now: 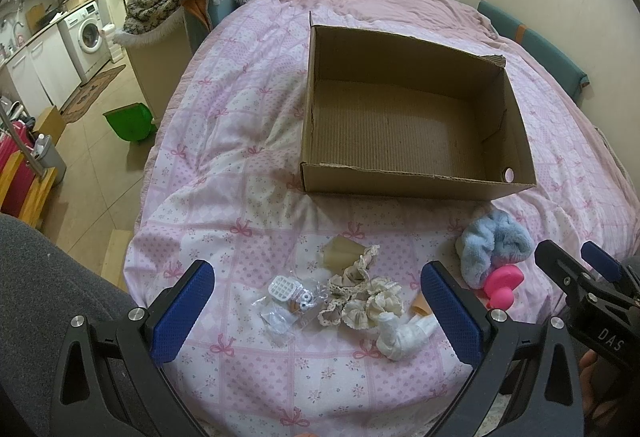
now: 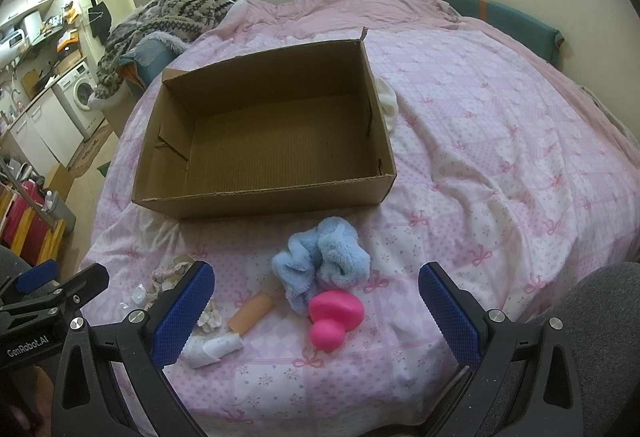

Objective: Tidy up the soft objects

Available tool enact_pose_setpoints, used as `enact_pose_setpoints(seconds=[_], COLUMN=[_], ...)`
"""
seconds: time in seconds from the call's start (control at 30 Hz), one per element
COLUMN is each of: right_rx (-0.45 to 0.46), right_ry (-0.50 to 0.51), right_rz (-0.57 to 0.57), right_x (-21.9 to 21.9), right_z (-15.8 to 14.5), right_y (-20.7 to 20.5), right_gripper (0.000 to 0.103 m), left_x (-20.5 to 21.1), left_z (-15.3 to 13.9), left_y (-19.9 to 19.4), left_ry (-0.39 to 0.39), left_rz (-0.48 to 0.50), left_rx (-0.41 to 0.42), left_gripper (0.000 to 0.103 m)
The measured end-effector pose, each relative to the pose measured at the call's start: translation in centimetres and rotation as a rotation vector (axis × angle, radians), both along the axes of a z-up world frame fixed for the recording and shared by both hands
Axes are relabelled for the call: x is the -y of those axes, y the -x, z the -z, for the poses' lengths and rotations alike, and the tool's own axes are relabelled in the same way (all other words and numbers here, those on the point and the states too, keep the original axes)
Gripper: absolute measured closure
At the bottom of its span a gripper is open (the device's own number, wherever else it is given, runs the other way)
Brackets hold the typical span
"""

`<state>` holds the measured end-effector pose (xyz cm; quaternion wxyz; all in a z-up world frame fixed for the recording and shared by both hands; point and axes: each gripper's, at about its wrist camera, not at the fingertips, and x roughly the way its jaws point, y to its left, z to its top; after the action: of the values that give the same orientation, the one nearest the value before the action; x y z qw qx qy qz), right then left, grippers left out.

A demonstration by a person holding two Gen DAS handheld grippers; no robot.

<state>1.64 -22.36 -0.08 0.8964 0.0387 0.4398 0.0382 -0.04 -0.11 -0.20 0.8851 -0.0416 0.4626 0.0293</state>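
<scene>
On the bed [image 2: 460, 141], near edge: blue cloth [image 2: 322, 257], pink toy [image 2: 334, 315], lace scraps [image 1: 360, 297]. Both tongs, left [image 1: 316, 313] and right [image 2: 316, 311], hover just above these, released, grasping nothing. Box [image 1: 404, 183] lies beyond.

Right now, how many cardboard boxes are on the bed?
1: the open cardboard box sits mid-bed on the pink quilt, beyond the blue fluffy cloth. None others show.

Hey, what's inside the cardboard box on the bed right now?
Nothing shows inside the cardboard box: only its bare corrugated floor. The strip right behind the near wall is hidden. The soft items, like the blue fluffy cloth, lie outside on the bedspread.
</scene>
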Motion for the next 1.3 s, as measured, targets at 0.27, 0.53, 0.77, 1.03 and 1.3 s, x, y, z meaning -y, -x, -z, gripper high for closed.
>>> enact_pose_setpoints(seconds=[0.27,0.53,0.77,1.03,1.3], right_rx=[-0.001,-0.008,-0.139,-0.492,-0.503], right_ry=[-0.001,-0.002,-0.188,-0.318,-0.173], right_rz=[0.000,0.001,0.082,0.096,0.022], right_x=[0.0,0.0,3.9,4.4,0.2], right_z=[0.0,0.2,1.1,7.8,10.2], right_y=[0.0,0.0,-1.7,-3.4,-4.6], right_gripper=[0.000,0.000,0.000,0.020,0.025], left_x=[0.0,0.0,-0.5,-1.6,-3.8], left_z=[0.0,0.1,0.8,1.5,3.8], left_y=[0.0,0.0,0.0,-0.8,-4.1], left_ry=[0.000,0.001,0.011,0.042,0.059], left_rz=[0.000,-0.002,-0.030,-0.083,-0.126], left_rx=[-0.001,-0.005,-0.021,-0.078,-0.275], left_gripper=[0.000,0.000,0.000,0.000,0.000])
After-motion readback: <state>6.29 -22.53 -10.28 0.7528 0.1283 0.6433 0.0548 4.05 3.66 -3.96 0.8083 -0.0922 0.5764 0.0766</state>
